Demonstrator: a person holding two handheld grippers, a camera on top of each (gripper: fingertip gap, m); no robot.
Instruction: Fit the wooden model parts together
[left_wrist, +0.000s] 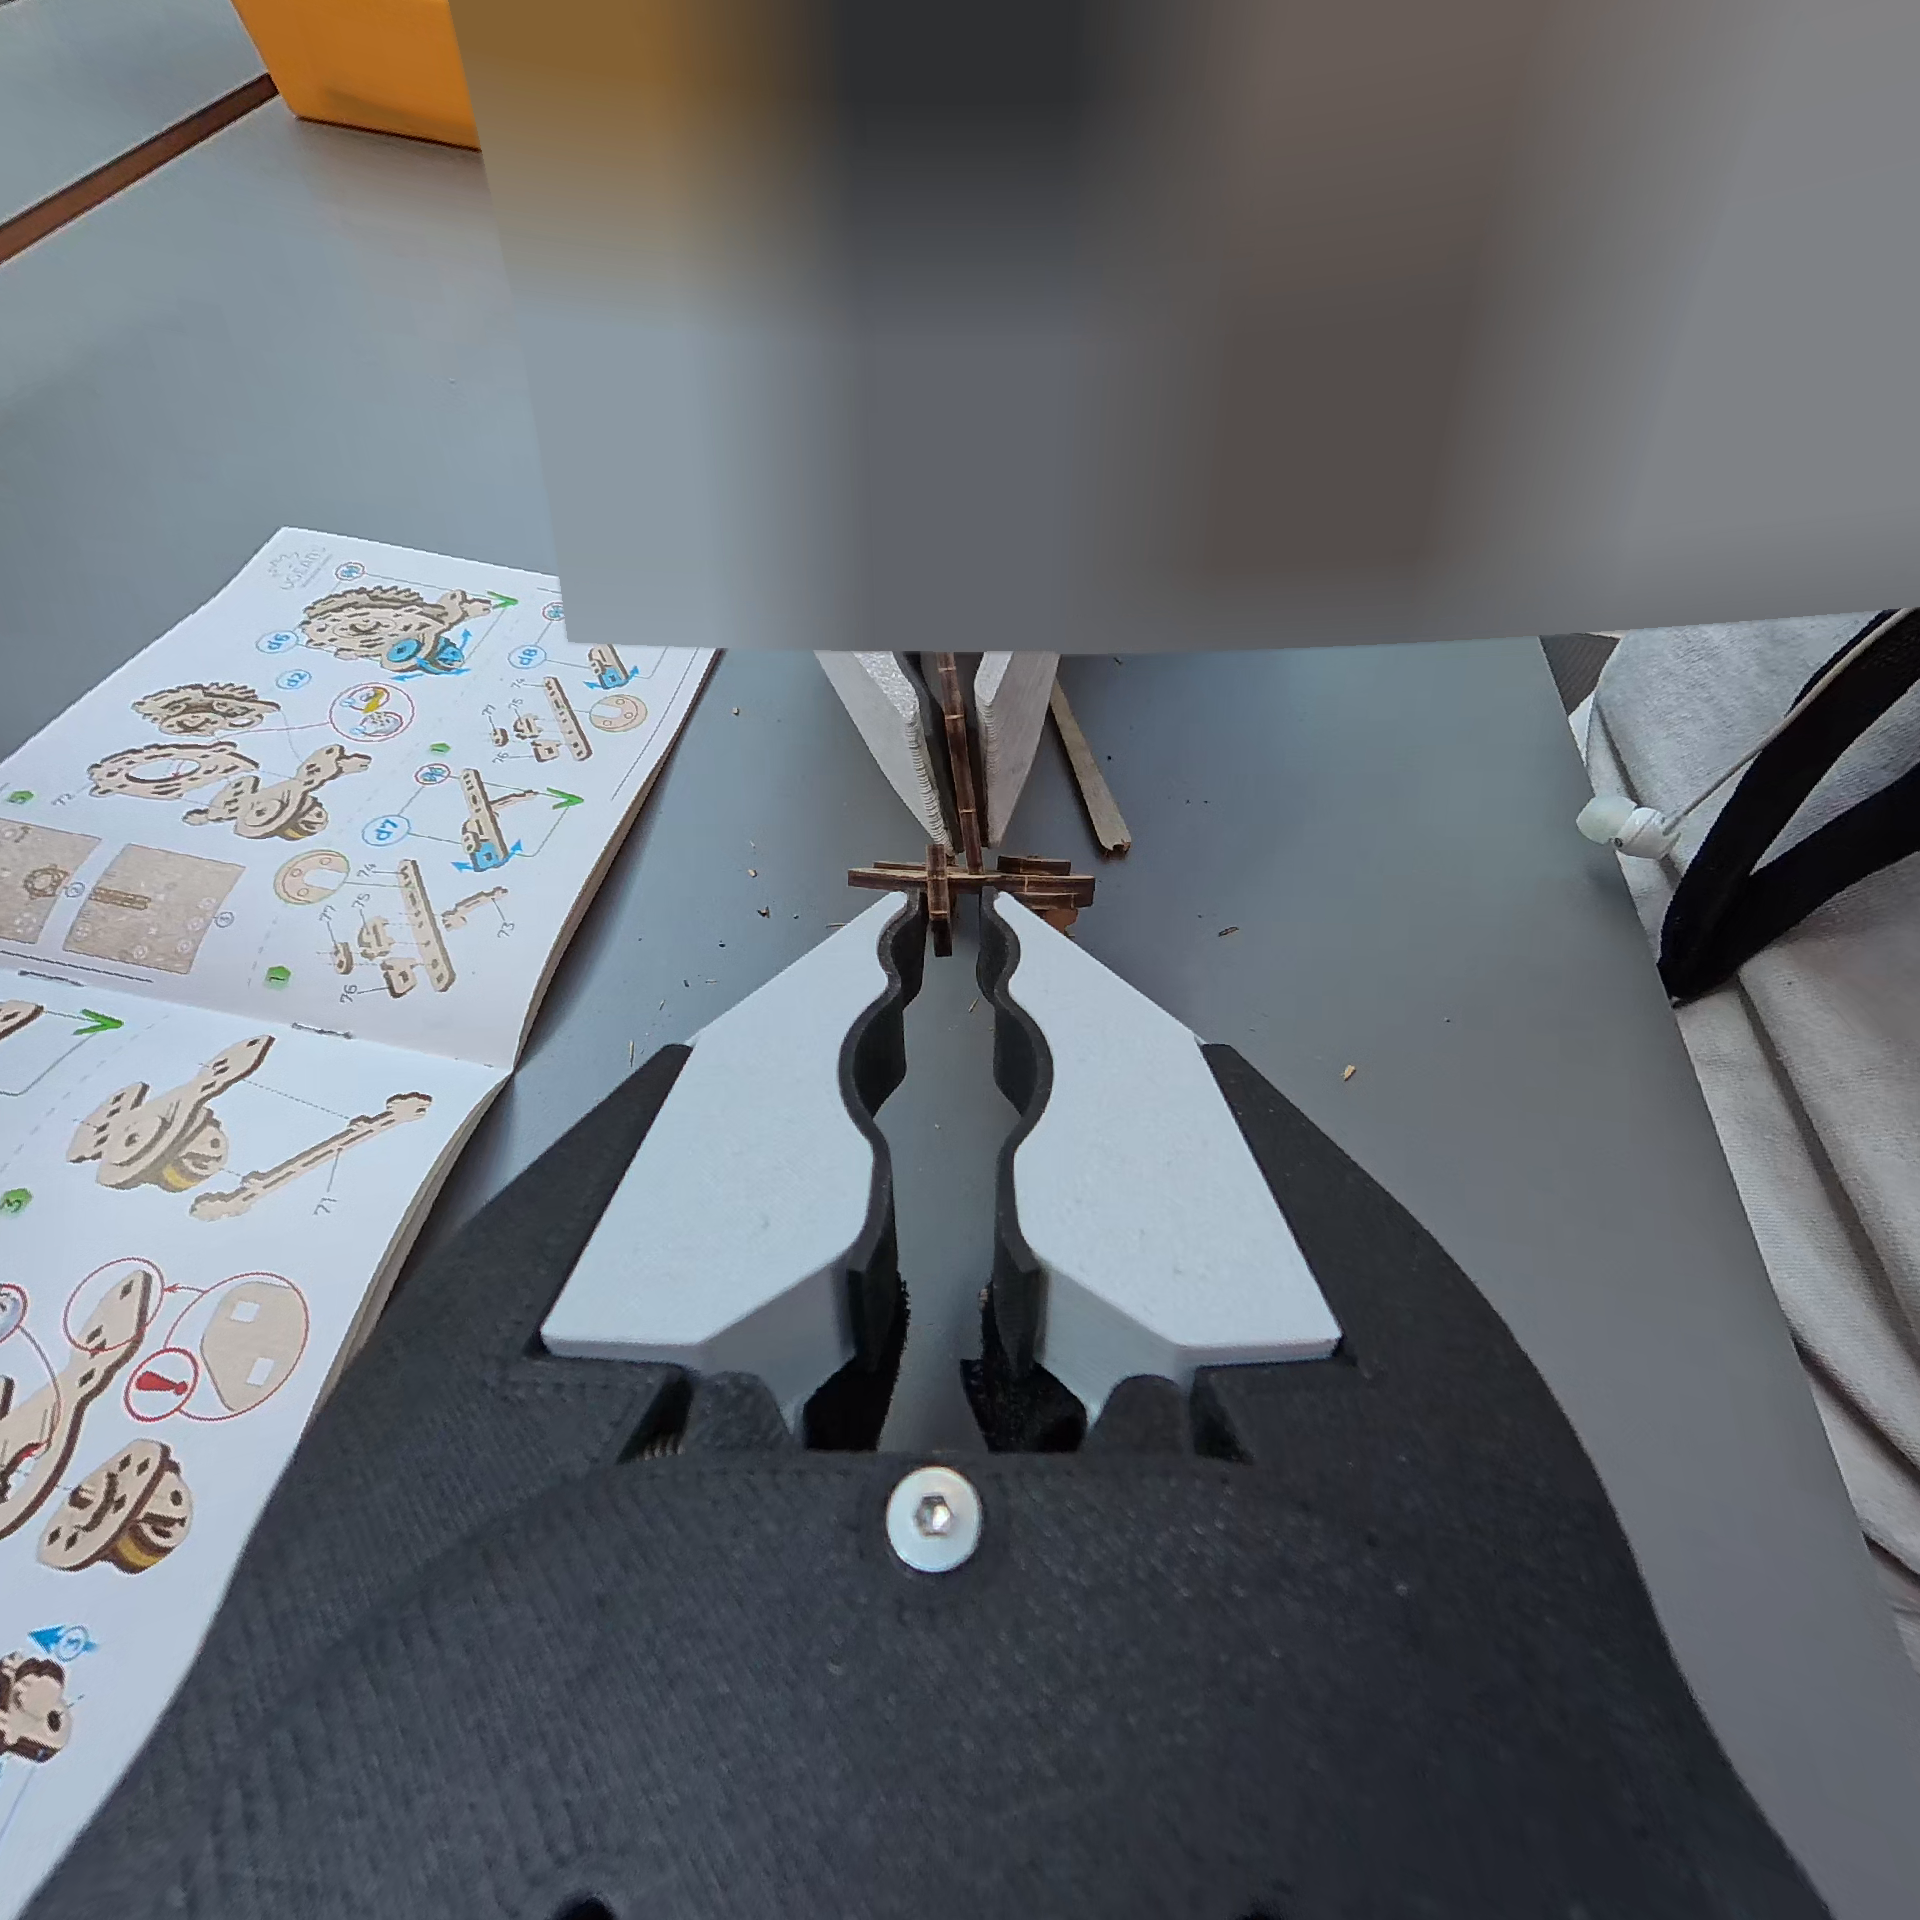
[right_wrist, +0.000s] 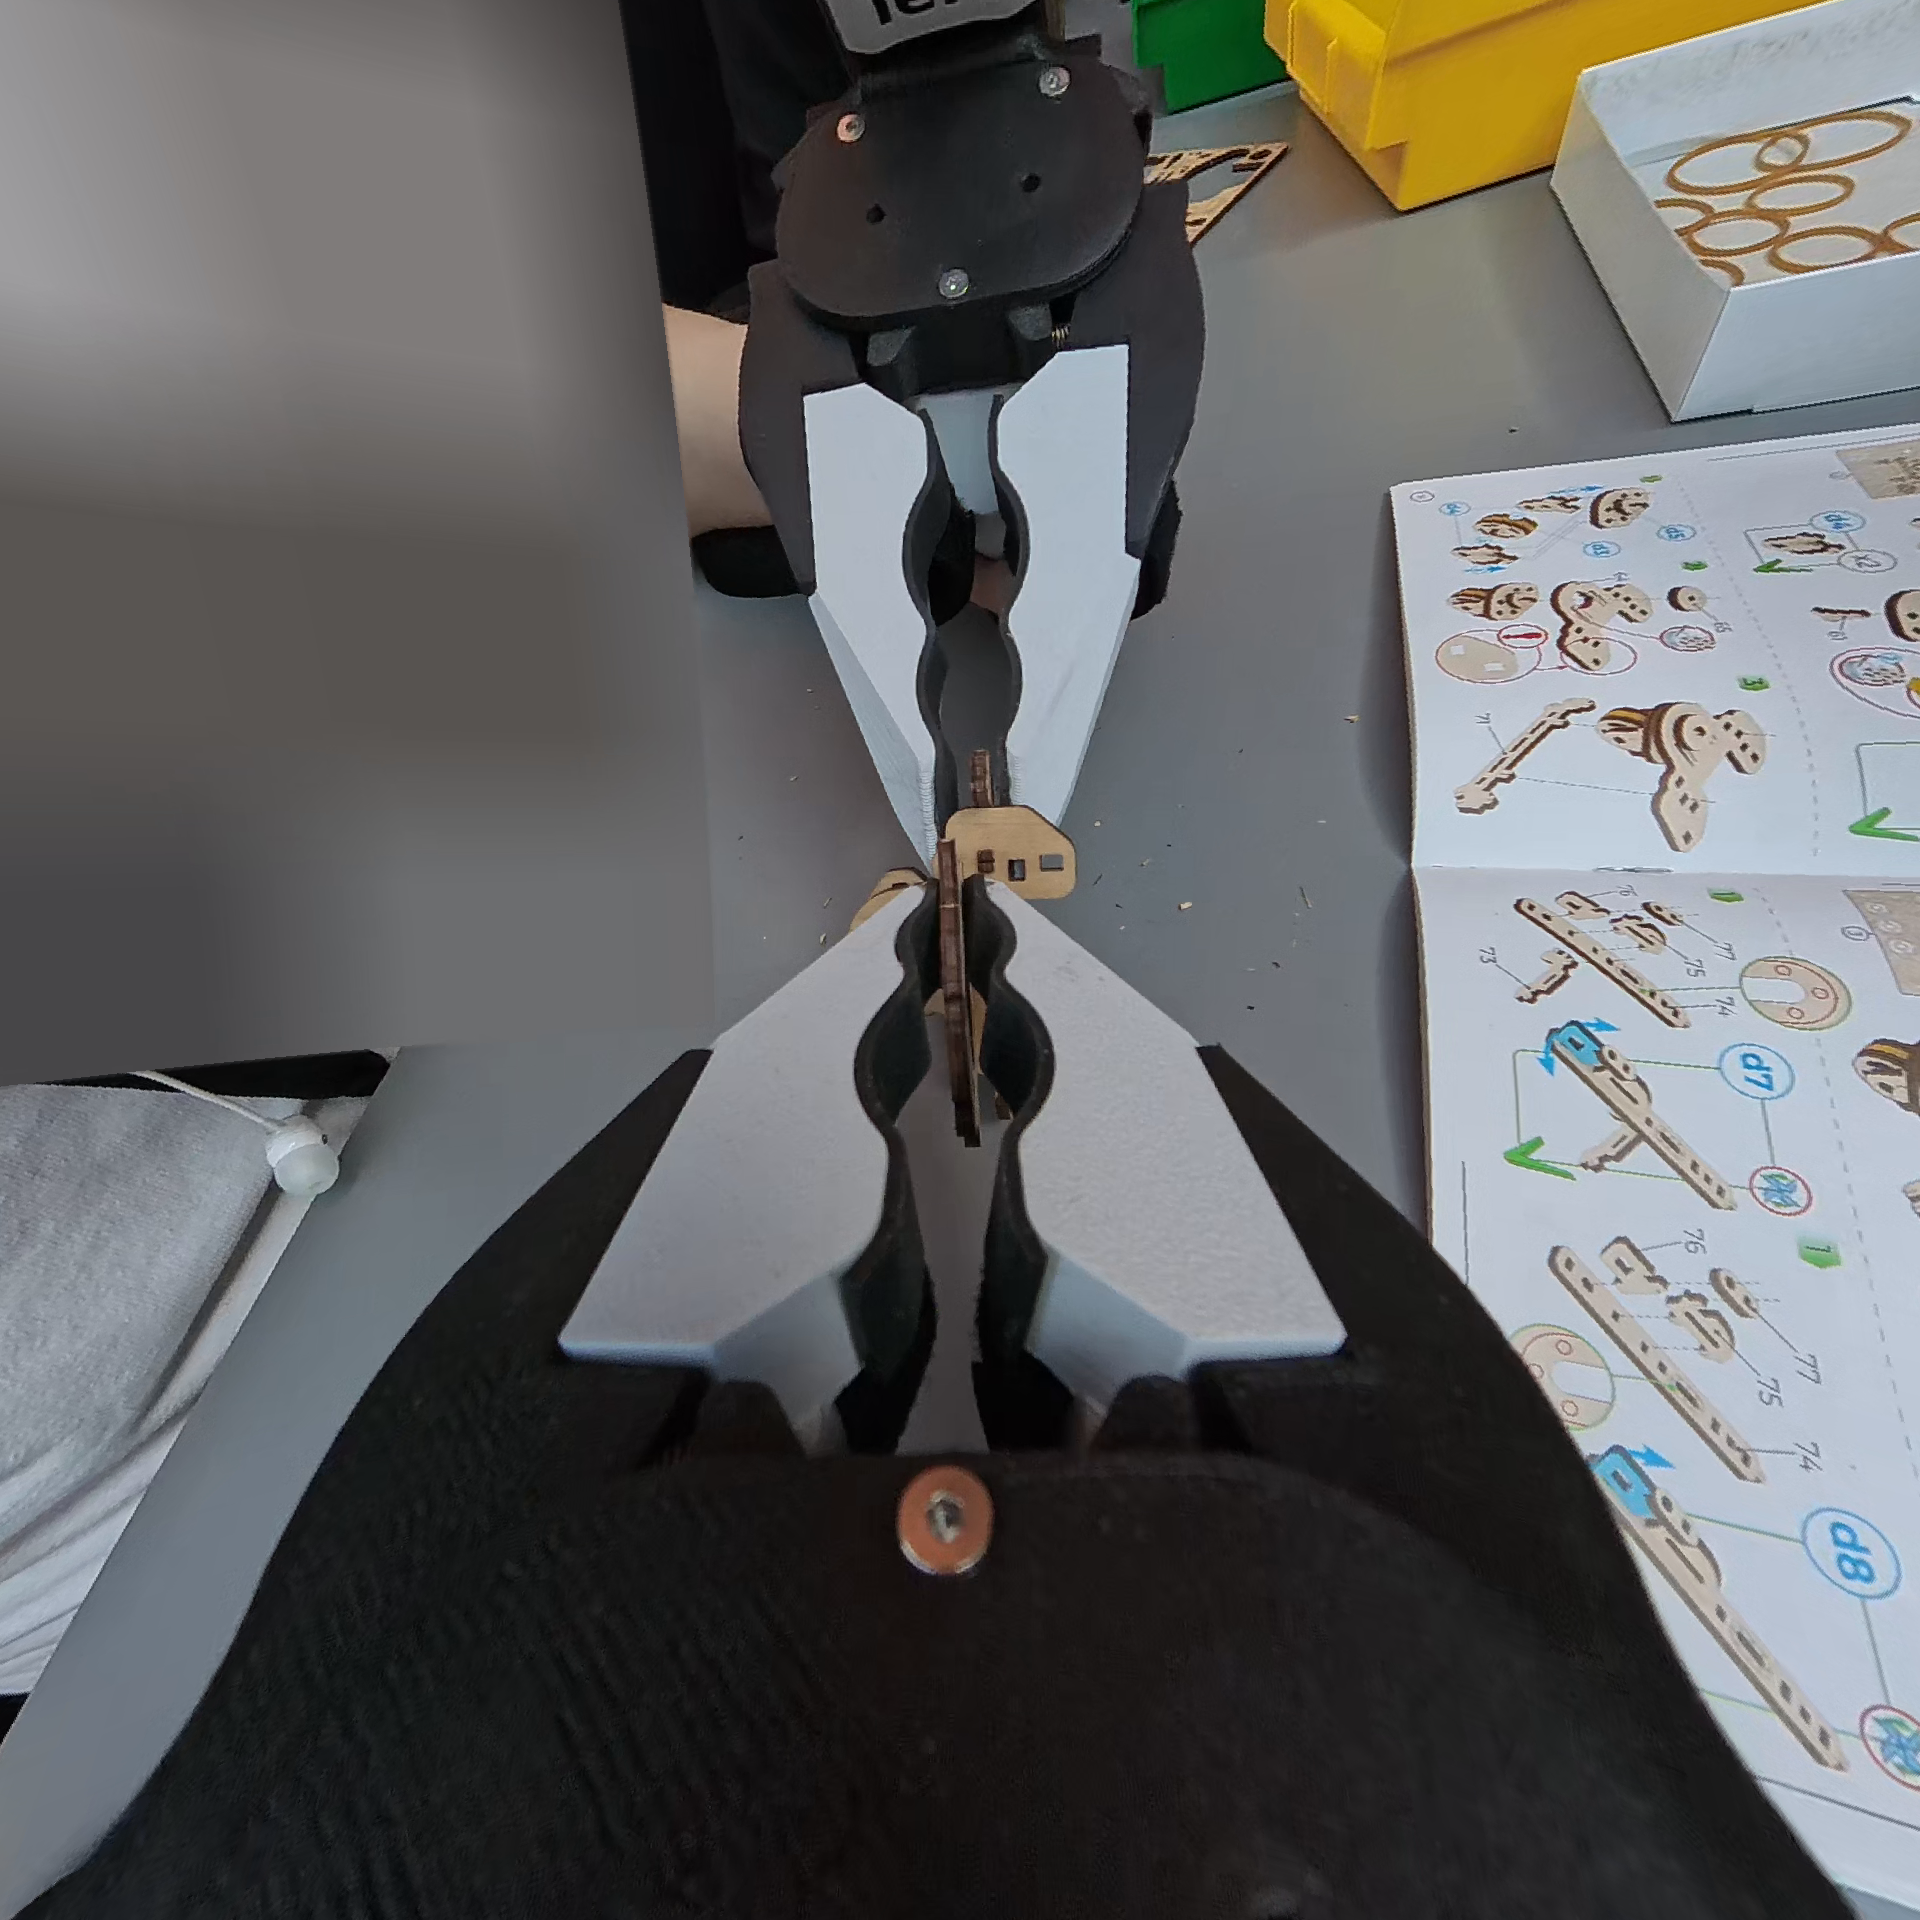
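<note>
A: Wooden model parts (right_wrist: 1003, 862) meet in mid-air above the grey tabletop (right_wrist: 1247, 727), just beside the open instruction booklet (right_wrist: 1662, 935). Why tip to tip?

B: Likely to line up slot and tab. The right tongs (right_wrist: 961, 914) clamp an edge-on plate (right_wrist: 961, 1018); the left tongs (left_wrist: 956, 914) pinch a cross-shaped piece (left_wrist: 971, 883).

A: And the views?

B: Only the right one shows the flat slotted face.

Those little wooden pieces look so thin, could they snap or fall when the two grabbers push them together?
Possibly. The left gripper pinches its small wooden piece only at the very tips, so a push might twist it loose. The right gripper clamps a thin wooden strip edge-on; pushing off-line might crack it.
</note>
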